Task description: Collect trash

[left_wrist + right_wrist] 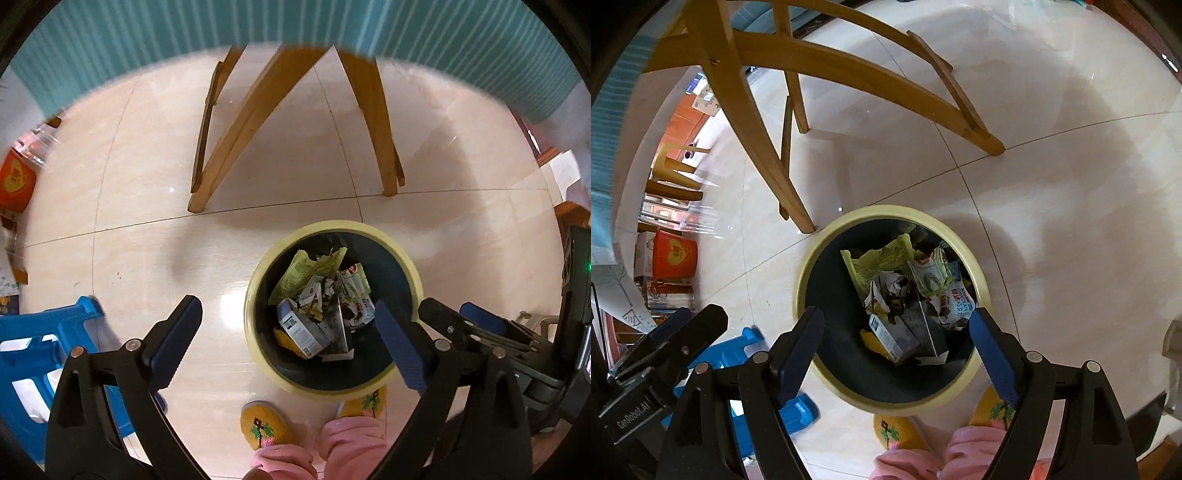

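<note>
The pale glossy tiled floor (pixel 147 236) spreads under a light wooden chair frame (pixel 236 140), with a blue plastic stool (pixel 33 354) off to one side. Right by the person's yellow knitted slippers (pixel 264 424) stands the round yellow-rimmed bin with a black liner (pixel 816 254), set close, I'd guess, for easy dropping. Inside it lies the trash: crumpled wrappers and small cartons (pixel 905 302). Above it hang the left gripper (pixel 291 339) and the right gripper (pixel 897 347), both with fingers spread wide and holding nothing.
</note>
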Tool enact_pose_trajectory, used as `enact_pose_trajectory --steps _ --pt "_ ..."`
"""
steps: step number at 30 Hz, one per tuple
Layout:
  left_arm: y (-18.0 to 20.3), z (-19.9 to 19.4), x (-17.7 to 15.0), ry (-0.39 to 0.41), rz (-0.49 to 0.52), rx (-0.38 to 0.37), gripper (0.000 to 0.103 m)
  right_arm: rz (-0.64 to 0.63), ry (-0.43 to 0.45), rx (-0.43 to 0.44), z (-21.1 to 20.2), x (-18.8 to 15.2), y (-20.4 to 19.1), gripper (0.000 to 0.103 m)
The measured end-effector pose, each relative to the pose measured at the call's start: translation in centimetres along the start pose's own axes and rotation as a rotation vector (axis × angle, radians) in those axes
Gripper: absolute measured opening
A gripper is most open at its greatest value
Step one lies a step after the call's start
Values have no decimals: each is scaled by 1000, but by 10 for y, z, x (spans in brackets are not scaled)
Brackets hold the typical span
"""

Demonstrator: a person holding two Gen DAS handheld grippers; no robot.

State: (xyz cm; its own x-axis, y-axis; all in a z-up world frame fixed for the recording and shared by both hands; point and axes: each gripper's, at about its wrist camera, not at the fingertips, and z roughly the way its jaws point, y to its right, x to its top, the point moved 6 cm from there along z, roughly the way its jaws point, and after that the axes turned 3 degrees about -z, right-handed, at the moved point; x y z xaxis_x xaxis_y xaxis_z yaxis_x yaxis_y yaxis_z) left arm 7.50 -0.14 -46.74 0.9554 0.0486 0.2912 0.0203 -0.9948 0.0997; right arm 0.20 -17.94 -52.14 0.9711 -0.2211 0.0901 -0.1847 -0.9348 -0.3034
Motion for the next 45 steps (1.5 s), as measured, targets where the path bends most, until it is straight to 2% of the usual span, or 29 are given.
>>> enact_pose_trajectory --steps 5,11,21,25,33,38,45 --pt "-1 -46 5 24 -17 -10 93 -13 20 1 -42 -2 -16 83" --pt "-4 -118 21 74 -29 -26 93 -43 63 19 -104 3 -45 83" --pt "-7 -232 55 167 -54 -6 93 -135 220 31 -235 39 -97 83" --pt "-1 -279 67 207 -50 6 93 -176 253 31 -288 51 -119 83" --pt "12 -385 86 283 -43 31 93 -239 287 41 -390 58 -164 83" --pt "14 -447 88 333 -35 64 93 -289 305 22 -439 56 -189 83" --pt "10 -501 85 386 -79 91 93 -335 321 23 -485 54 -211 83"
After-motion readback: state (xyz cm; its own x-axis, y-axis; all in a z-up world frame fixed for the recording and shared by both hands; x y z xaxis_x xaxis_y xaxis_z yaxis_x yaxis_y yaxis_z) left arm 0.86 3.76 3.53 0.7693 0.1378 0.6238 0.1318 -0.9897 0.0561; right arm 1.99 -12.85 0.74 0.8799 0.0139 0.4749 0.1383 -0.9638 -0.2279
